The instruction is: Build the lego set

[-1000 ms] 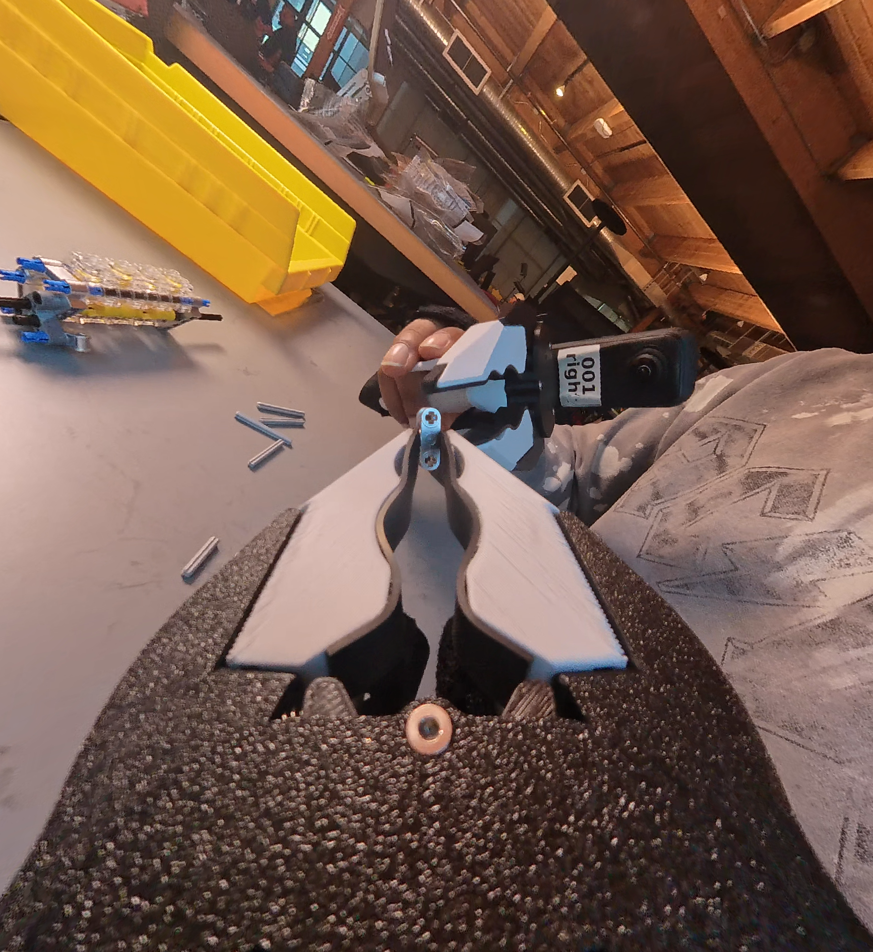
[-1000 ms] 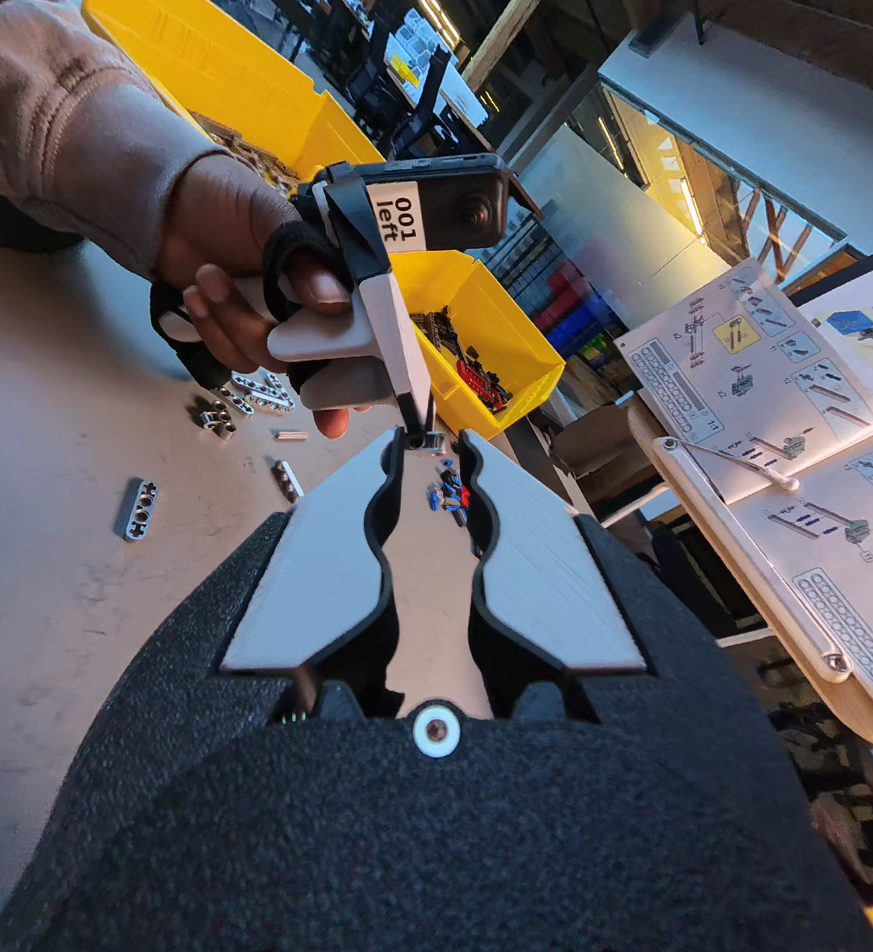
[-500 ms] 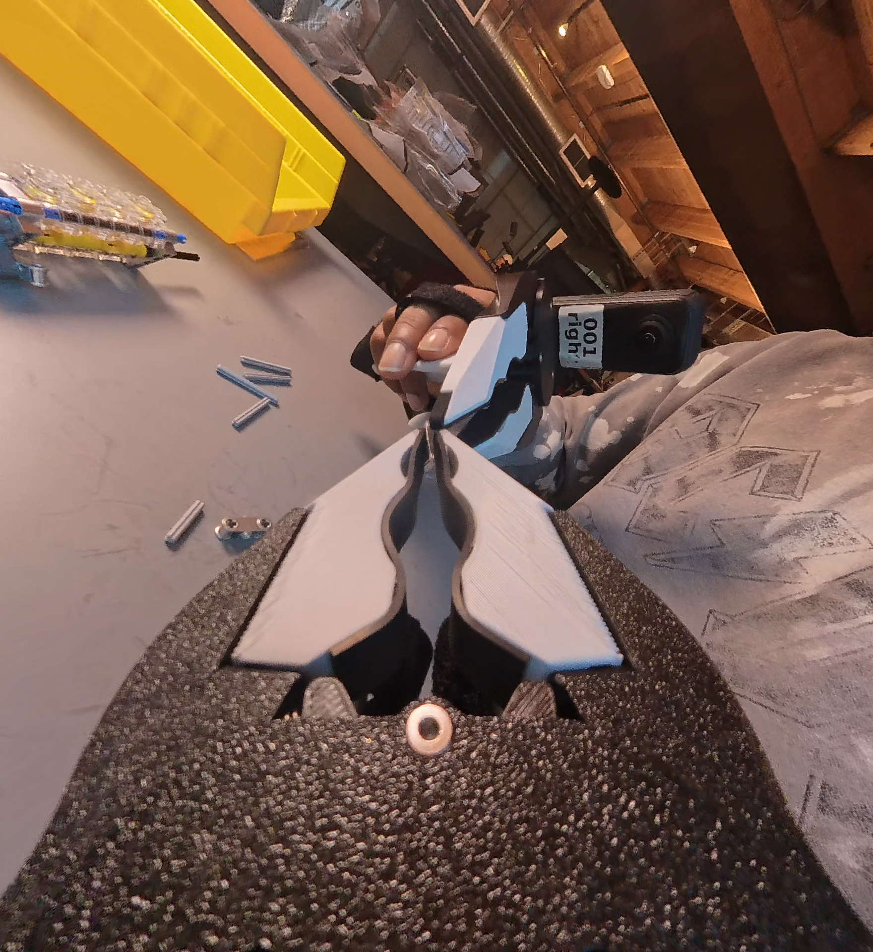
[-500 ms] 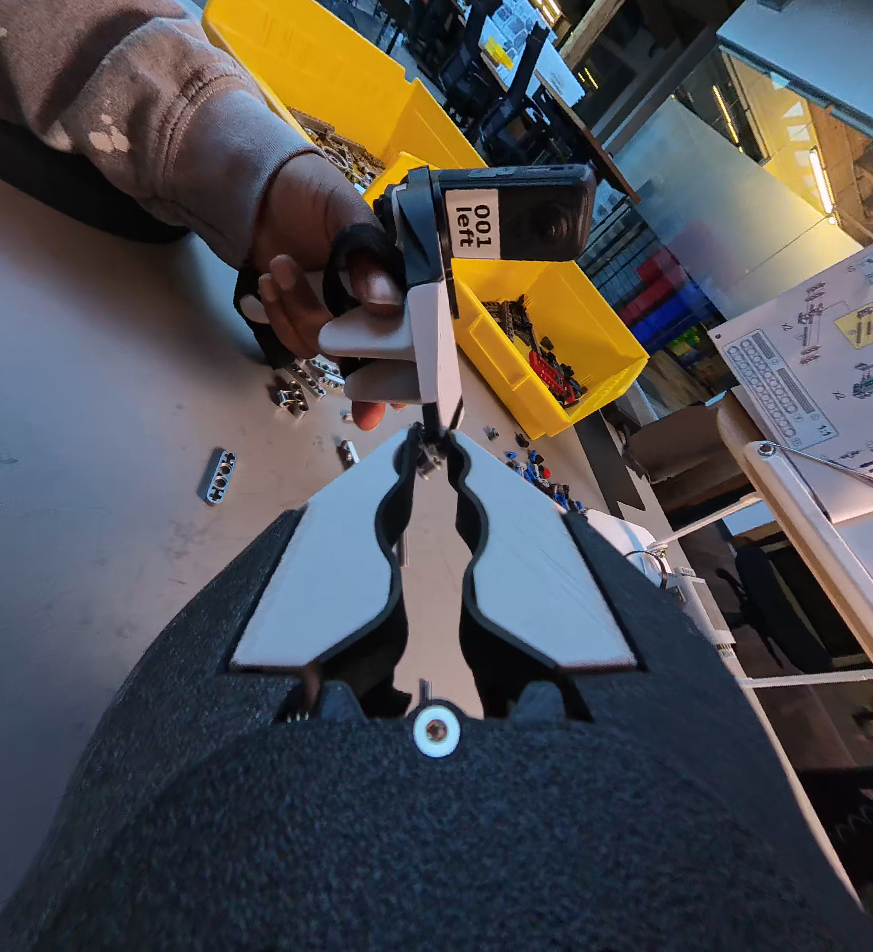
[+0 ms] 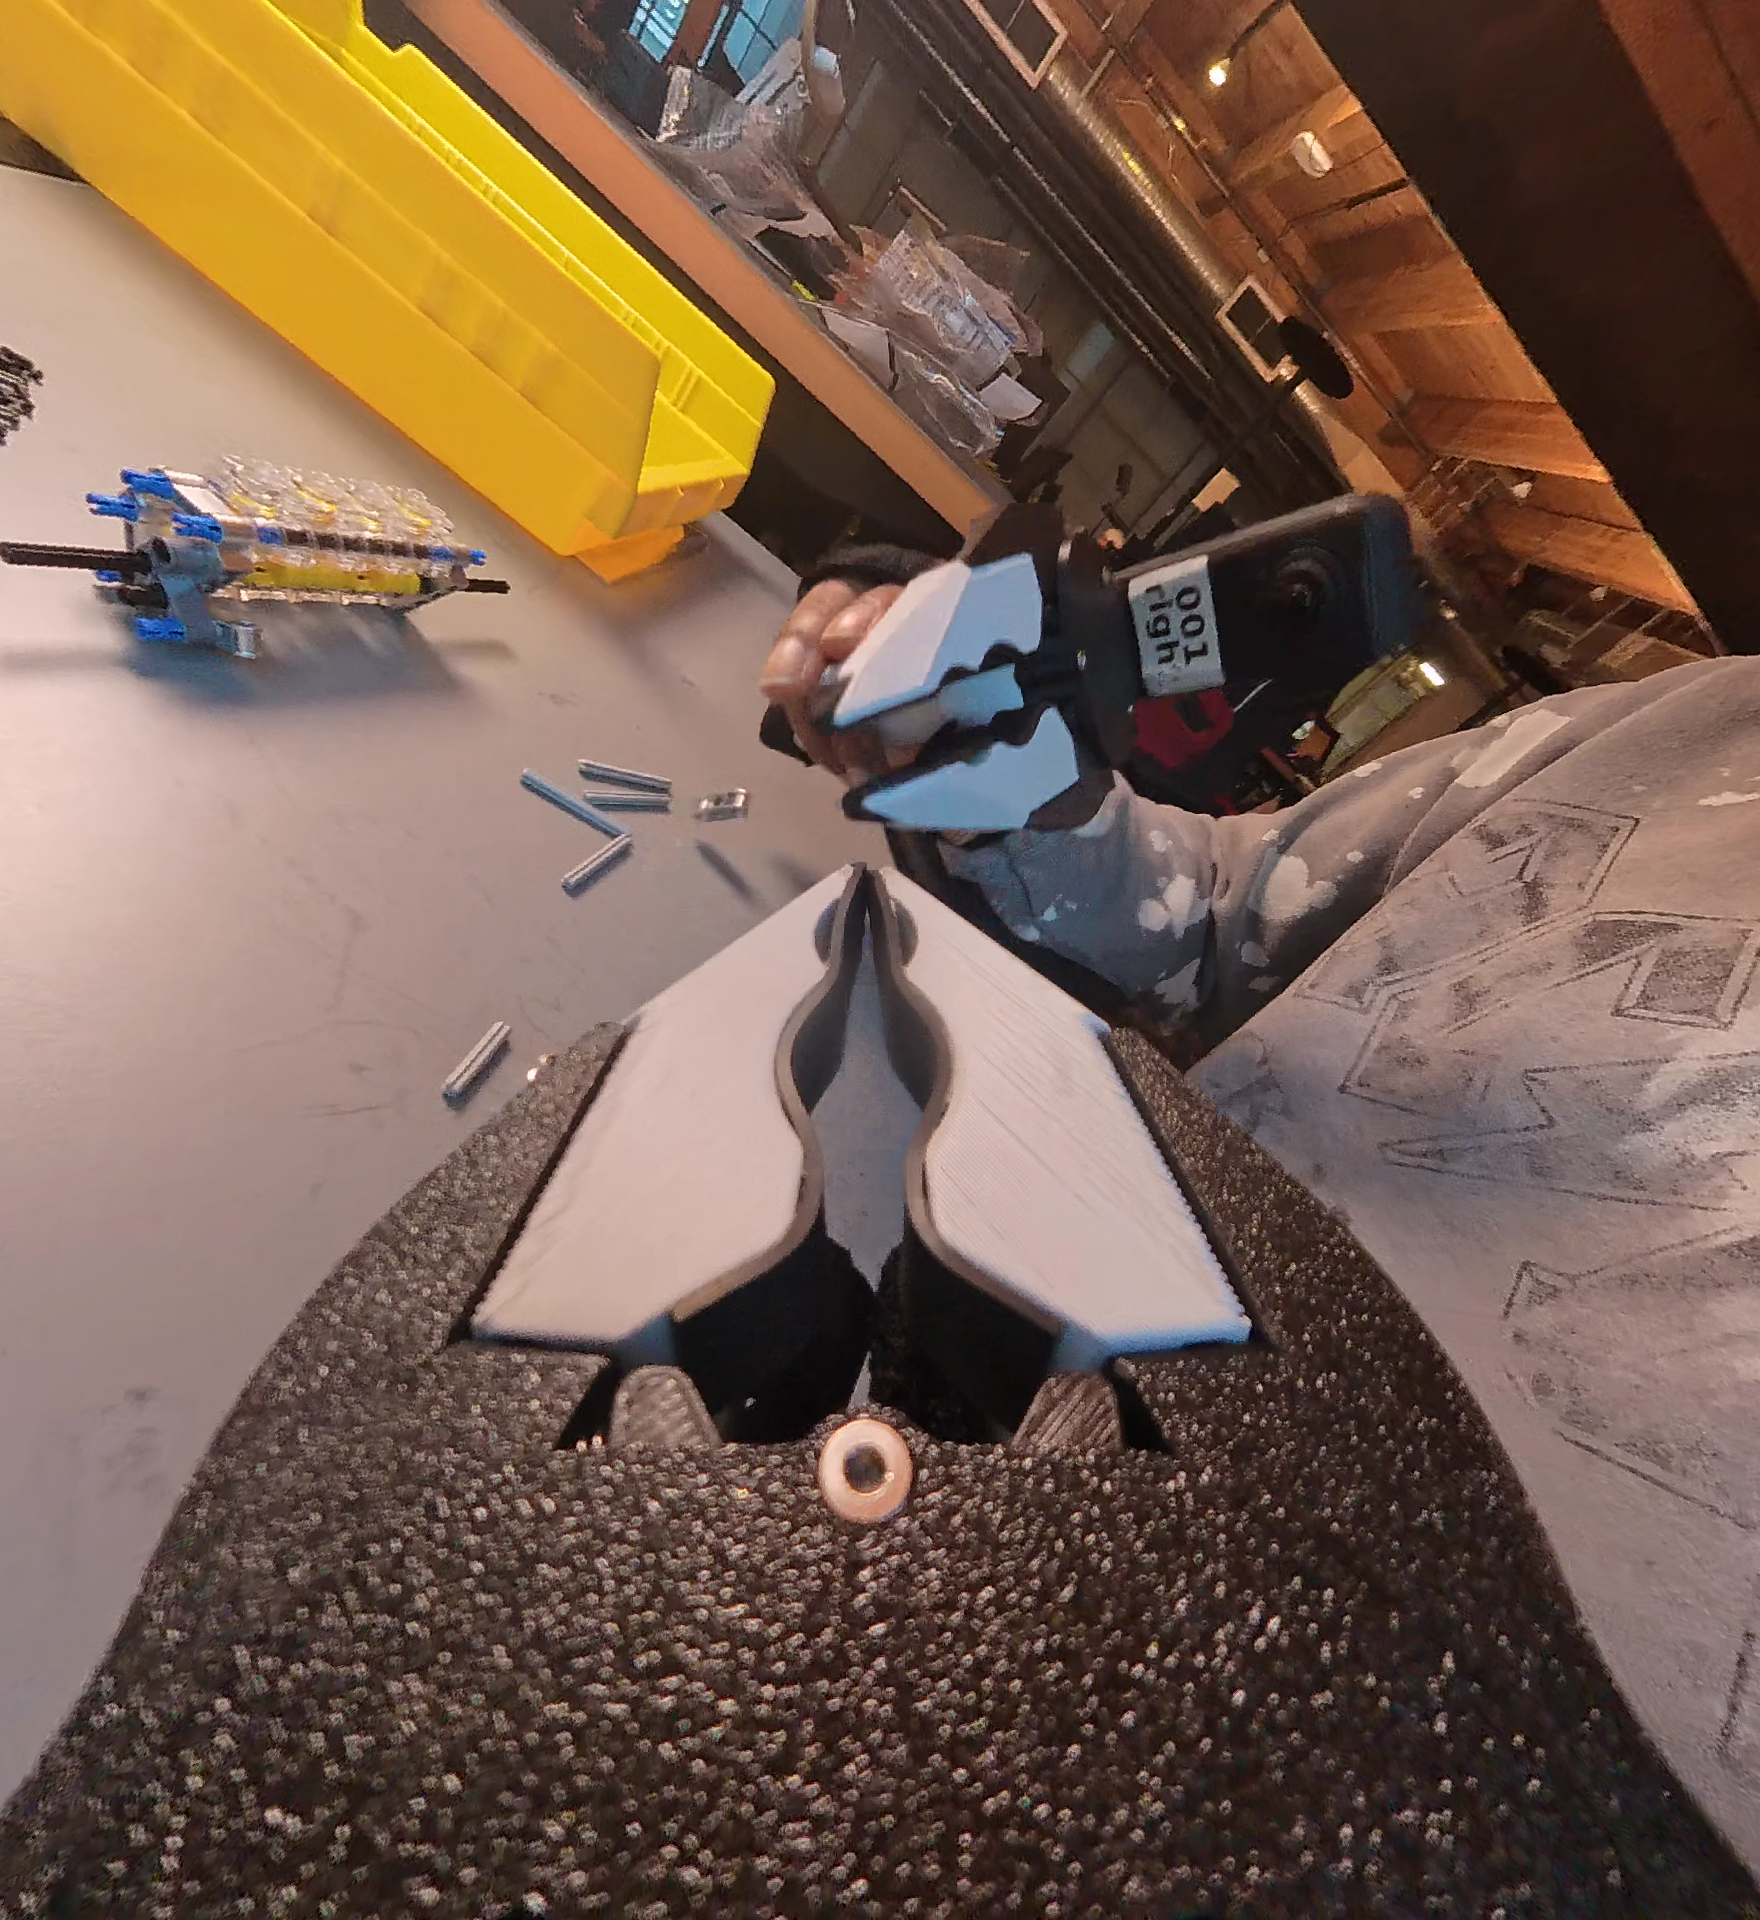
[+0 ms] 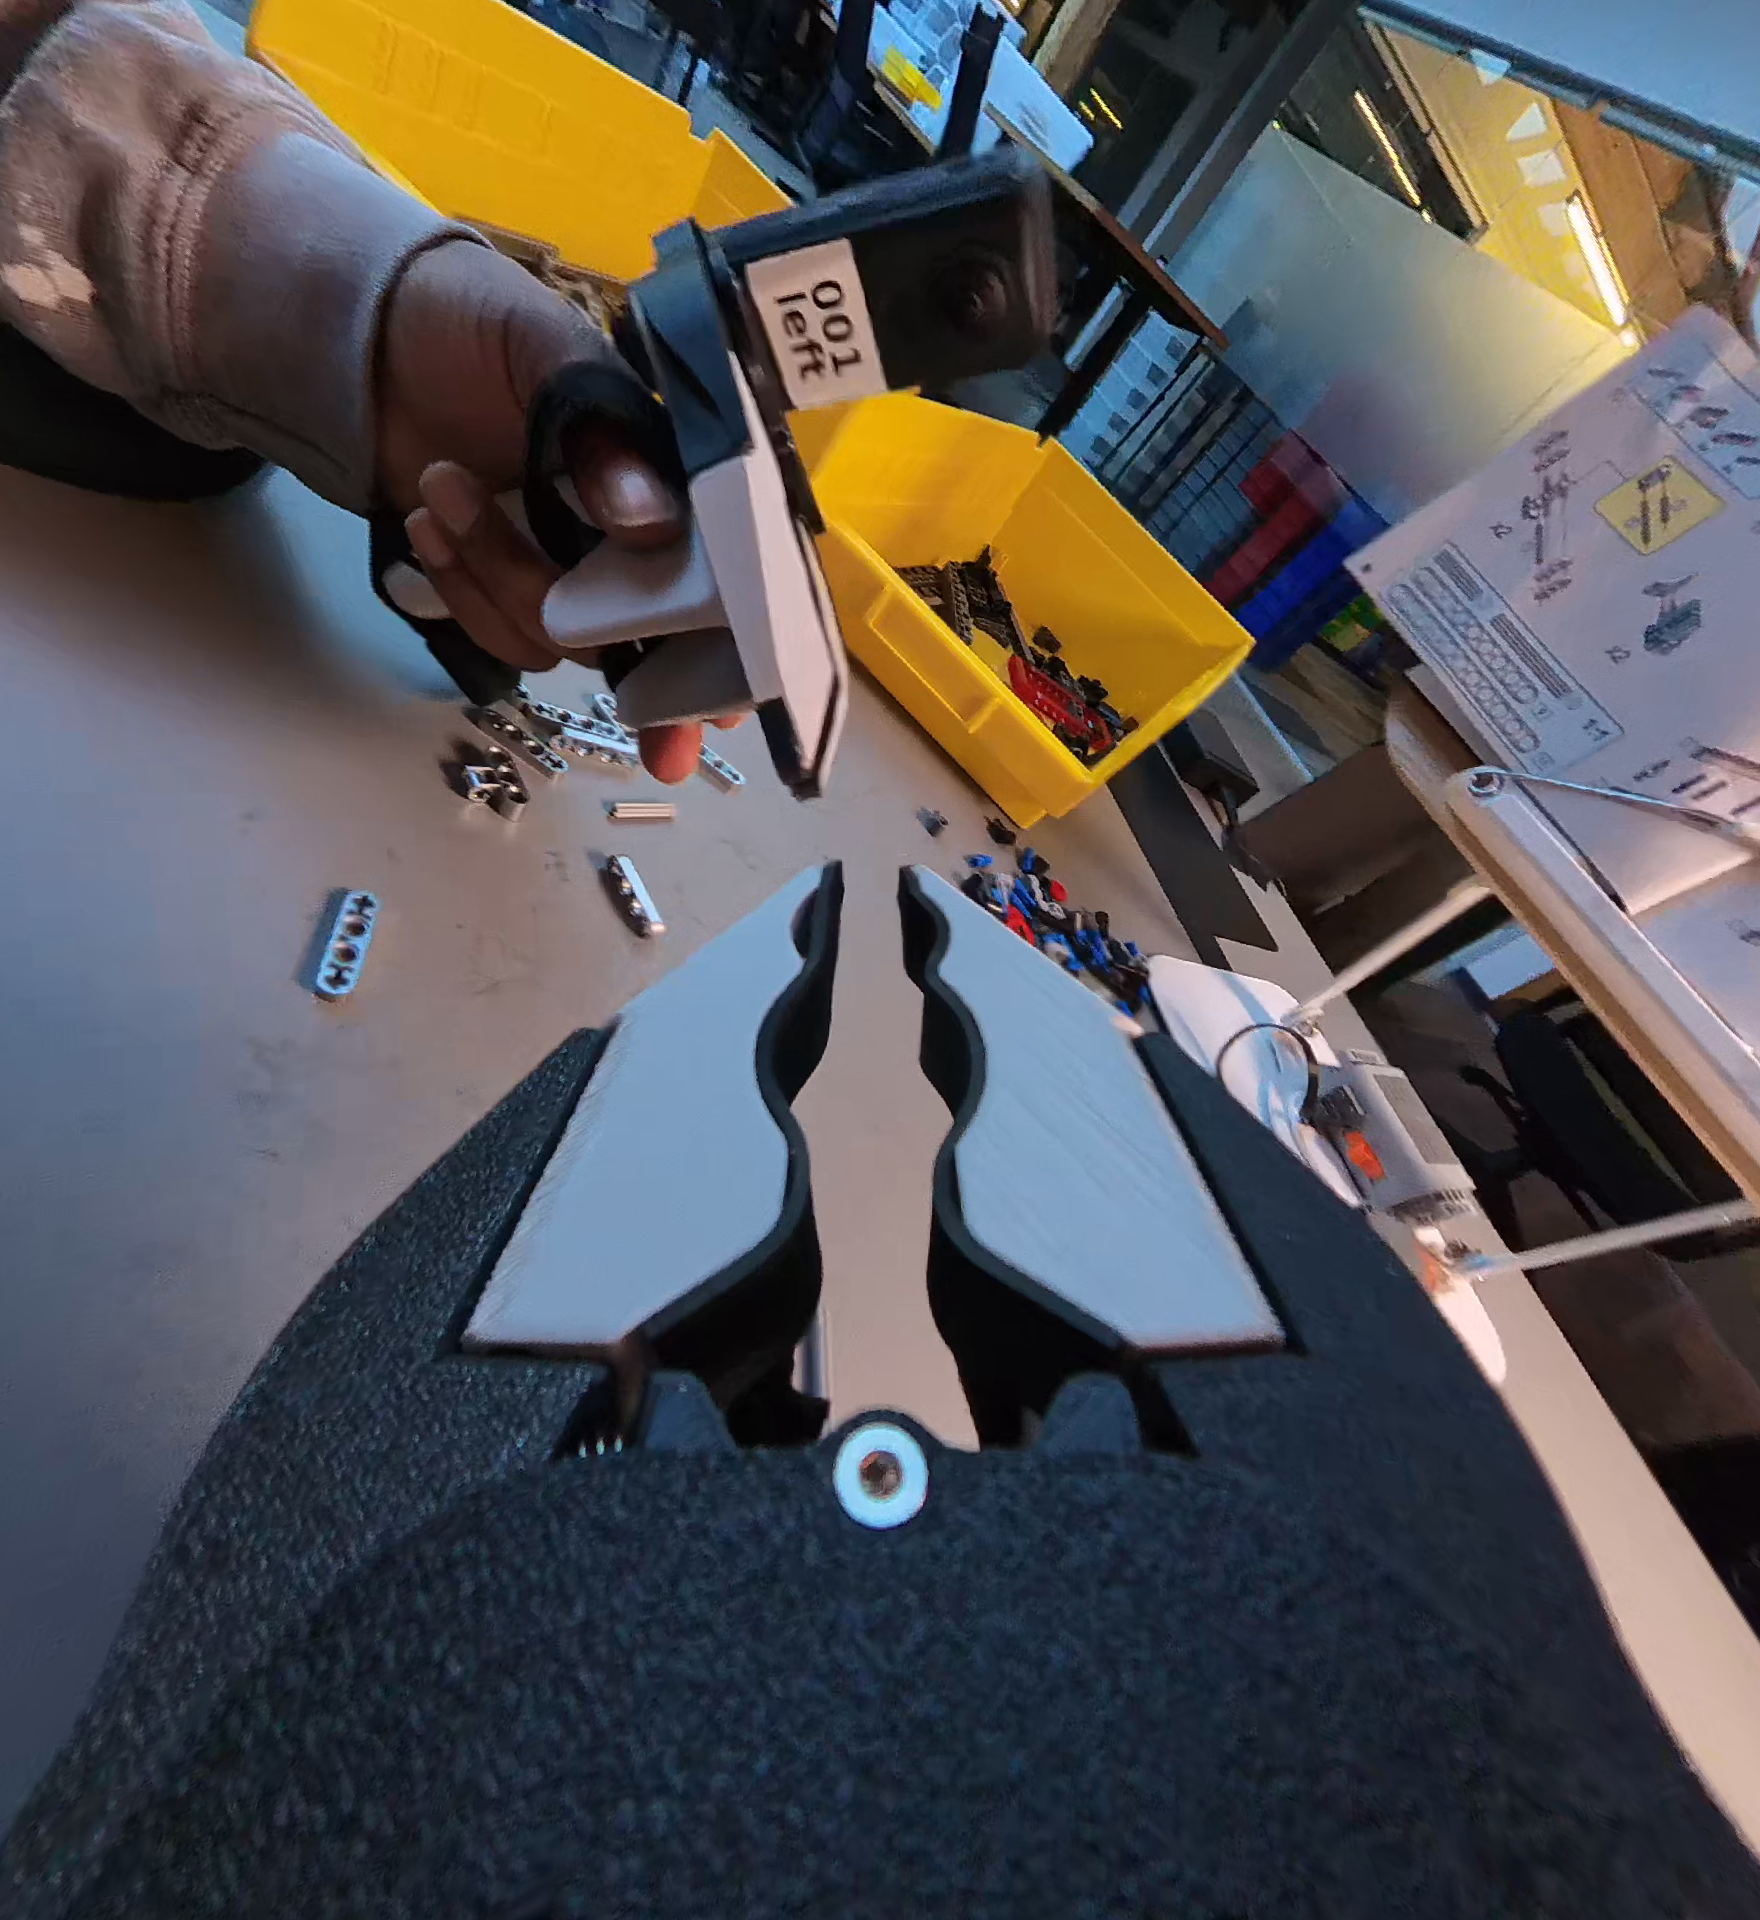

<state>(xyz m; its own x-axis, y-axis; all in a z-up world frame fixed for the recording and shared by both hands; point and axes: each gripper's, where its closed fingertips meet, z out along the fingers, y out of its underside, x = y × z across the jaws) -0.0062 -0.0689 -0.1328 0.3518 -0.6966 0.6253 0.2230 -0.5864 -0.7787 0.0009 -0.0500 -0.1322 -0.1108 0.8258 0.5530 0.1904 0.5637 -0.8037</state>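
1. My left gripper (image 5: 863,883) is hovering above the grey table (image 5: 180,935), its pale ridged fingers (image 5: 710,1122) pressing together at the tips with nothing between them.
2. My right gripper (image 6: 871,883) is hanging just above the same table, fingers slightly parted and empty (a narrow gap is showing between the tips).
3. The two grippers are facing each other, close but apart.
4. A small grey metal-look connector piece (image 5: 722,803) is lying on the table just beyond my left tips, beside a few grey axle rods (image 5: 595,800).
5. A partly built clear, yellow and blue brick model (image 5: 284,540) is sitting farther off, near the long yellow plastic bin (image 5: 388,260).
6. Near my right tips, a heap of blue, red and black pins (image 6: 1052,914) and a grey three-hole beam (image 6: 343,943) are resting.
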